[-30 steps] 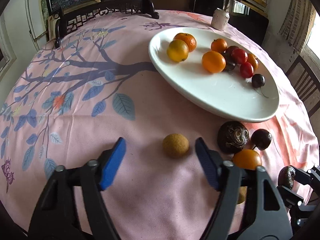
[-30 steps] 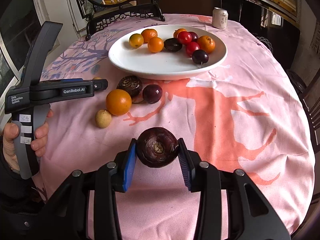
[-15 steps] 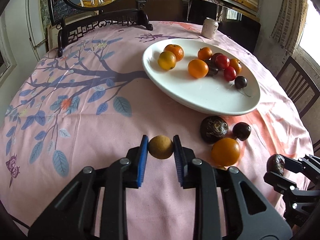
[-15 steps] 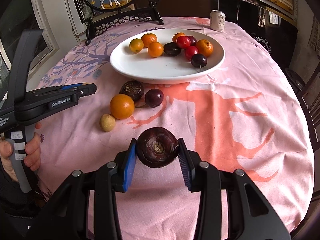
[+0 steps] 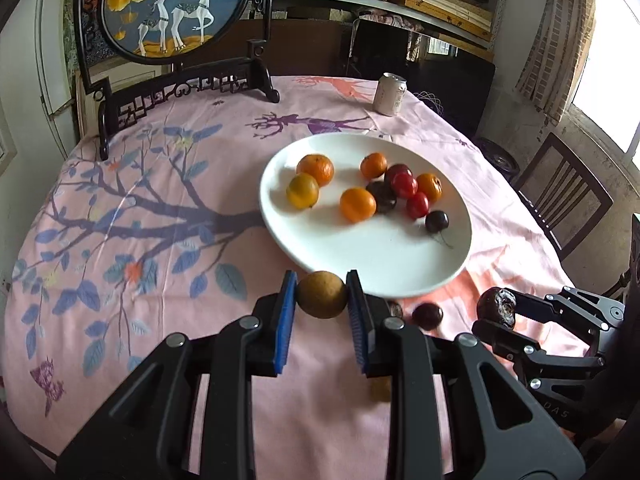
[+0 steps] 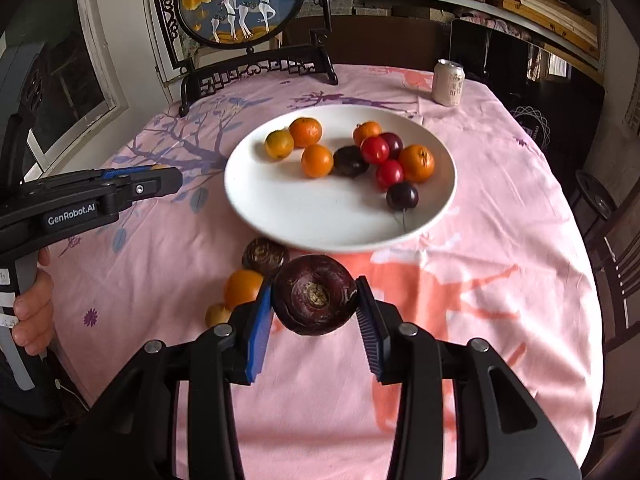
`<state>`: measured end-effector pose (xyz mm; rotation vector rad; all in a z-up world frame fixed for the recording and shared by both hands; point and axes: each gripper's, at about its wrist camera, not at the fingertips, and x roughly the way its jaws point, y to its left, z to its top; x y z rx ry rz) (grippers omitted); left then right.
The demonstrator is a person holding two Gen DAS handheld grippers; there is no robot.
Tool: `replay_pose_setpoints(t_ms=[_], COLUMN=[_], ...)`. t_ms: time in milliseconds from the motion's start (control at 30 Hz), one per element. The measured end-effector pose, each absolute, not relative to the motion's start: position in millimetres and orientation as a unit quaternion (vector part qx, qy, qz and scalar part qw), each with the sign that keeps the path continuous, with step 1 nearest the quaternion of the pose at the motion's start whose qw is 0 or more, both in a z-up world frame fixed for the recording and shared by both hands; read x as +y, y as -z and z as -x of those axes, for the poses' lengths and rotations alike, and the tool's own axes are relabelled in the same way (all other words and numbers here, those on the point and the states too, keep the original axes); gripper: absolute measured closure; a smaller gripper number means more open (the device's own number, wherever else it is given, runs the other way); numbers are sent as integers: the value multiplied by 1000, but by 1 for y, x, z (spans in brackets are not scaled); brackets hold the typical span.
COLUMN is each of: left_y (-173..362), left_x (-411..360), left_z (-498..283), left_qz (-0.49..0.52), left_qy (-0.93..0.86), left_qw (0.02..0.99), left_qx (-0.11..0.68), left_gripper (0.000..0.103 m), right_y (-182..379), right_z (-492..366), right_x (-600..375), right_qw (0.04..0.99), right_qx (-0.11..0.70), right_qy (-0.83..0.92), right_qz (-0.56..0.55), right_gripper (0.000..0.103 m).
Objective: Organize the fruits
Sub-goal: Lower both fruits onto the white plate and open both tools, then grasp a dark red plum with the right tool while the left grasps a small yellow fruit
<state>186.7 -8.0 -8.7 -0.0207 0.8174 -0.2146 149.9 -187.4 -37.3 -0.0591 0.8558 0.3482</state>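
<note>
My left gripper (image 5: 321, 295) is shut on a small round tan fruit (image 5: 321, 294) and holds it above the cloth, just short of the white plate's near rim (image 5: 372, 284). My right gripper (image 6: 314, 300) is shut on a dark purple fruit (image 6: 314, 299), also lifted; it shows at the right of the left wrist view (image 5: 497, 307). The plate (image 6: 280, 216) holds several oranges, red and dark fruits. On the cloth near it lie a dark fruit (image 6: 264, 255), an orange (image 6: 242, 287), a small tan fruit (image 6: 217, 314) and a dark plum (image 5: 427, 315).
A drink can (image 6: 448, 82) stands at the far edge of the pink tablecloth. A framed deer picture on a black stand (image 5: 176, 8) is at the back left. A wooden chair (image 5: 560, 196) stands to the right of the table.
My left gripper closed on the tan fruit and lifted it toward the plate. My right gripper, still holding the dark purple fruit, has risen and moved nearer the plate.
</note>
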Motion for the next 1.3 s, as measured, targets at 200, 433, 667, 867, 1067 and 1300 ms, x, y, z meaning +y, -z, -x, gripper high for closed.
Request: replay_pose_setpoints(t_ms=[200,433,667,867,1067,1300], left_y=[-1,36,32,0,13,46], left_x=[-35,-66,-65,-40,-11,18], left_z=[-275,-345,-351,-285,-187,-139], left_qz=[15,10,15,8,-9,23], left_qy=[98,86,89,91,62,43], left_qw=[906,883,889,911,929,916], left_qx=[412,462,449,402,365,397], left_gripper=[78,77,37,14,6,6], right_y=[34,61,51,23,38,45], right_z=[-225,-280,-276,-221,-153,-127], right_x=[-193,-204,-203,-217,-225,-199], right_qw=[901,895,910,920,914,906], right_qx=[410,433,398,379,393,406], right_qy=[-138,-99,-81,-89,-105,-121], right_qz=[38,53,77,44,-15,12], right_gripper=[62,63,45,45,44,44])
